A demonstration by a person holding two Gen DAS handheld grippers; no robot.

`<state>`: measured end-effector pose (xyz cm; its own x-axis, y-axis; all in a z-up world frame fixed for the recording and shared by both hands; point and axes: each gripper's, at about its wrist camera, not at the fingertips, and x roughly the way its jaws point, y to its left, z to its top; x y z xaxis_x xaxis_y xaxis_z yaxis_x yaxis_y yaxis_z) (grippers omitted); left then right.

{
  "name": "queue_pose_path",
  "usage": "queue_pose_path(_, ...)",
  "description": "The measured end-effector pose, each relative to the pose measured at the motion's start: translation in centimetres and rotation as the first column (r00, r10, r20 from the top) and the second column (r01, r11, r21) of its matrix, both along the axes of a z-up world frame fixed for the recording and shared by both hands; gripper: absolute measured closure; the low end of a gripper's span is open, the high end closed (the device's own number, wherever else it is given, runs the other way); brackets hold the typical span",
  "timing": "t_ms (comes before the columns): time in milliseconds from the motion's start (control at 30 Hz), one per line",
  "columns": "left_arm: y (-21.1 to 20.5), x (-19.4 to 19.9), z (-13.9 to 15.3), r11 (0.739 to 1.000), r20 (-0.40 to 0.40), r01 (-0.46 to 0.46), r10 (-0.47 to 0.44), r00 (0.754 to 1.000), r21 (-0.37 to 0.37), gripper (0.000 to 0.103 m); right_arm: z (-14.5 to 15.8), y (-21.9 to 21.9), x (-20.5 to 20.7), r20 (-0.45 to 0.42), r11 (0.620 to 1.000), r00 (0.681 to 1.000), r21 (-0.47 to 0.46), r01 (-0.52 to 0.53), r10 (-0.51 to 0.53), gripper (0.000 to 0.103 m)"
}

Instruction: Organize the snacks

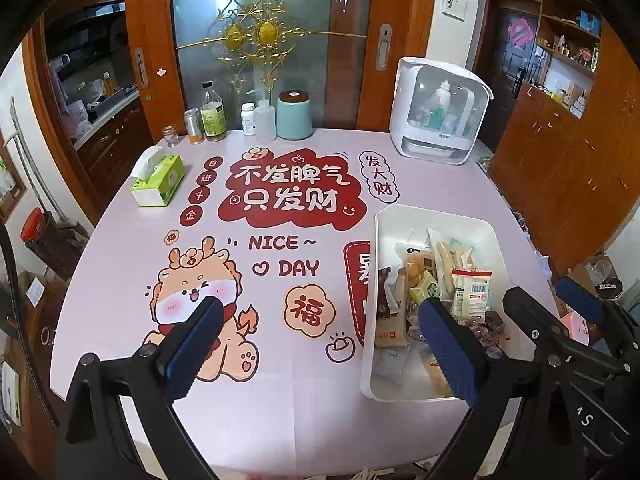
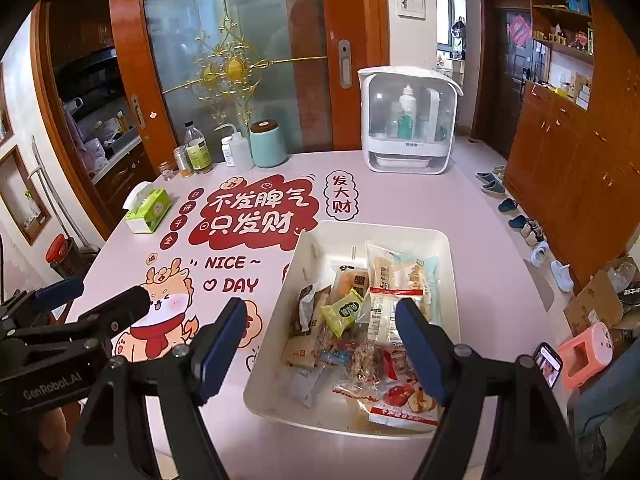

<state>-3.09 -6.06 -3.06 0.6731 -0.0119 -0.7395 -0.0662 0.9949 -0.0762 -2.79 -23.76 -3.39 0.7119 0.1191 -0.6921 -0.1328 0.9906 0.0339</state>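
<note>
Between the spread fingers of the right hand-held gripper [image 2: 322,344] sits the white bin [image 2: 450,248] of snacks [image 2: 352,312] on the counter [image 2: 488,216]. Left hand-held gripper [image 1: 320,344] hovers open and empty, the bin just to its right, a tissue box [image 1: 158,178] well ahead-left.

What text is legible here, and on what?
"不发脾气 只发财": red cloud on the tablecloth
"NICE ~ DAY": tablecloth, below the cloud
"发大财": oval badge
"日进斗金": four red circles
"福": flower badge
"GenRobot.AI": left gripper body, right wrist view
Snack wrappers in the white bin: too small to read
Bottle labels: blurred
</note>
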Motion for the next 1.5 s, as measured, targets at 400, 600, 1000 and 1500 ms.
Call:
queue_pose_path(400, 0.0, -0.2, -0.1, 1.0, -0.015, 0.007, -0.007, 1.0, -0.004, 0.006, 0.1, 0.0, -0.4, -0.004, 1.0, 1.0, 0.0, 0.014, -0.014, 0.026)
queue_pose_path(600, 0.1, -0.4, -0.6, 1.0, -0.027, 0.011, -0.011, 1.0, -0.006, 0.006, 0.1, 0.0, -0.5, -0.007, 1.0, 1.0, -0.004, 0.025, -0.025, 0.026)
queue_pose_path(1000, 0.5, -0.3, -0.9, 1.0, -0.039, 0.02, -0.02, 0.999, -0.014, 0.005, 0.0, 0.6, -0.2, -0.026, 0.998, 0.998, -0.019, 0.053, -0.054, 0.026)
queue_pose_path(1500, 1.0, -0.1, -1.5, 1.0, -0.063, 0.019, -0.02, 0.998, -0.016, 0.006, -0.3, 0.9, -0.2, -0.038, 0.997, 0.997, -0.028, 0.067, -0.068, 0.026)
